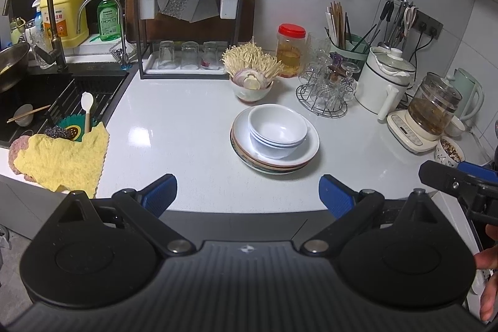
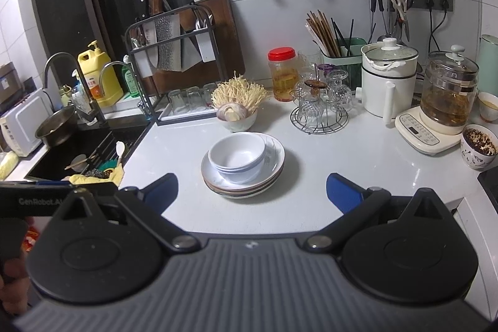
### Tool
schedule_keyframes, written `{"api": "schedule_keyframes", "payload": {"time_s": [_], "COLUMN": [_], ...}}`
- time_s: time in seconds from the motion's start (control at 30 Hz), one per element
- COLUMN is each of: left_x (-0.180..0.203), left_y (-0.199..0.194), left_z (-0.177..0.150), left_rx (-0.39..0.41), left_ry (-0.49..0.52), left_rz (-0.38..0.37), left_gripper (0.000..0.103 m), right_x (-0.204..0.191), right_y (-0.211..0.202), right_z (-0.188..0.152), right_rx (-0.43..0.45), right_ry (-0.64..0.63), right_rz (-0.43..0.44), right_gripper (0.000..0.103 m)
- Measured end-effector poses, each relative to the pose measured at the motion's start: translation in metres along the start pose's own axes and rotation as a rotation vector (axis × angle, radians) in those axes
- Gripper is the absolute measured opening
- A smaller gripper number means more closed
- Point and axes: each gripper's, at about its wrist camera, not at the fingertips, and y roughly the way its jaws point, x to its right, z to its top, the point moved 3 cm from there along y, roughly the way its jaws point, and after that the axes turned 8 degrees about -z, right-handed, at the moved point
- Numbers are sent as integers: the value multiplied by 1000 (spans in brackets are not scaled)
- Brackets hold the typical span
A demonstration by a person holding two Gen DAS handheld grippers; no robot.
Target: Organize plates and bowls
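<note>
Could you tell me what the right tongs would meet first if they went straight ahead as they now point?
Most likely the nested white bowls on the plate stack, which lie just ahead of the open right tongs; depth is uncertain.

Left tongs [image 1: 248, 192] spread wide, holding nothing. Right tongs [image 2: 252, 192] likewise spread wide, empty, level beside the left.

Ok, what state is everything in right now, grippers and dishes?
left gripper: open, empty
right gripper: open, empty
white bowls: nested, upright, on the plates
plates: stacked on the counter
red-lidded jar: closed
drinking glasses: upside down on the tray
</note>
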Motion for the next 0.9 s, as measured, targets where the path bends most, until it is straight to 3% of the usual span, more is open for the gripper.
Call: {"api": "schedule_keyframes", "payload": {"time_s": [0.9], "left_x": [-3], "left_y": [-7], "left_z": [-8], "left_rx": [0], "left_ry": [-16], "left_rz": [-3], "left_gripper": [100], "right_x": [-1], "right_y": [-3], "right_z": [-3], "right_rx": [-3], "right_ry": [2], "right_rz": [-2], "right_gripper": [103]}}
